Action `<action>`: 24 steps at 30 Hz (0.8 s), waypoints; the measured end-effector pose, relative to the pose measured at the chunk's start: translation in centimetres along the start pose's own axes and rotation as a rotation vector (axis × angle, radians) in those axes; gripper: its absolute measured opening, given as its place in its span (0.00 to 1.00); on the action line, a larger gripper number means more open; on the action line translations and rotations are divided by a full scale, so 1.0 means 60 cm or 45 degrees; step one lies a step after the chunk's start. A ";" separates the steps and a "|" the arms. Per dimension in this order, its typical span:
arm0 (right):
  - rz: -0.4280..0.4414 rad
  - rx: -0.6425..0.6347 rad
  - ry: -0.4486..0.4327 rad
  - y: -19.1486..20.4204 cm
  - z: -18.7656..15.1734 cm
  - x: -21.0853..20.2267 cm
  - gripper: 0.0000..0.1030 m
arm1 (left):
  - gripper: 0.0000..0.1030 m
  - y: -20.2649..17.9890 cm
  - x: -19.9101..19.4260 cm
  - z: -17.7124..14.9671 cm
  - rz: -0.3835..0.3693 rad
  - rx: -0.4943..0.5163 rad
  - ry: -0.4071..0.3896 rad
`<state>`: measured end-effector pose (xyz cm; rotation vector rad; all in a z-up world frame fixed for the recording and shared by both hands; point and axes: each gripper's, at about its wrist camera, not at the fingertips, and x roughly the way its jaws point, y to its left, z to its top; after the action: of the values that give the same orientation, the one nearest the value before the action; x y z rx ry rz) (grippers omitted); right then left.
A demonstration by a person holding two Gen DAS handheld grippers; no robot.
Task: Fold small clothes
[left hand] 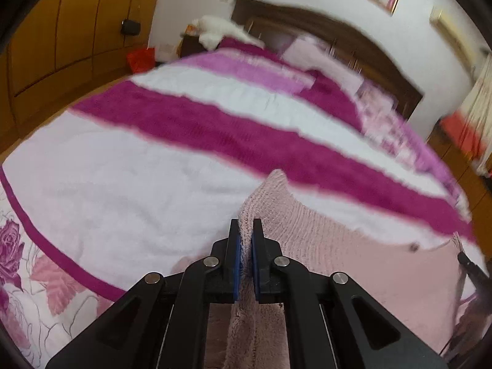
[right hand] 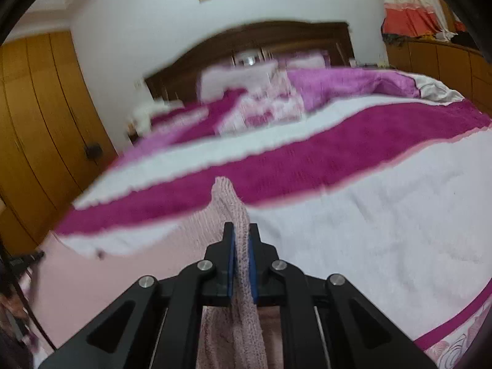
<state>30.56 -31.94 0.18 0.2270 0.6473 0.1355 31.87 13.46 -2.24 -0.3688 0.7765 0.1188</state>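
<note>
A pale pink knitted garment (left hand: 323, 233) is held up above the bed, stretched between both grippers. My left gripper (left hand: 246, 230) is shut on one corner of it; the fabric pokes up between the blue pads. My right gripper (right hand: 241, 233) is shut on the other corner of the garment (right hand: 233, 203), with knit hanging down behind the fingers. The right gripper's tip shows at the far right of the left wrist view (left hand: 467, 261); the left gripper's tip shows at the far left of the right wrist view (right hand: 27, 259). The garment's lower part is hidden.
Below lies a bed with a white and magenta striped fleece blanket (left hand: 138, 169), also in the right wrist view (right hand: 384, 215). Pillows (left hand: 323, 58) and a dark wooden headboard (right hand: 261, 40) stand at the far end. Wooden wardrobes (left hand: 61, 30) line the left side.
</note>
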 end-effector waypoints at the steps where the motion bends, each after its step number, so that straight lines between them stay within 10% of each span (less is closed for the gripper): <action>1: -0.035 0.009 0.082 -0.004 -0.007 0.020 0.08 | 0.00 0.004 0.014 -0.007 0.015 -0.014 0.051; 4: -0.043 0.150 0.303 -0.037 -0.034 0.077 0.08 | 0.00 0.010 0.048 -0.024 0.026 -0.045 0.170; 16: -0.014 0.149 0.215 -0.041 -0.021 0.051 0.14 | 0.00 -0.002 0.007 -0.022 -0.063 -0.018 0.157; 24: 0.050 0.040 0.189 -0.018 -0.034 -0.016 0.43 | 0.17 0.035 -0.052 -0.055 -0.116 -0.103 0.137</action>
<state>28.59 -32.81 -1.09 0.2619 0.7929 0.1813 26.95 14.27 -2.77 -0.4894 0.8615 0.0453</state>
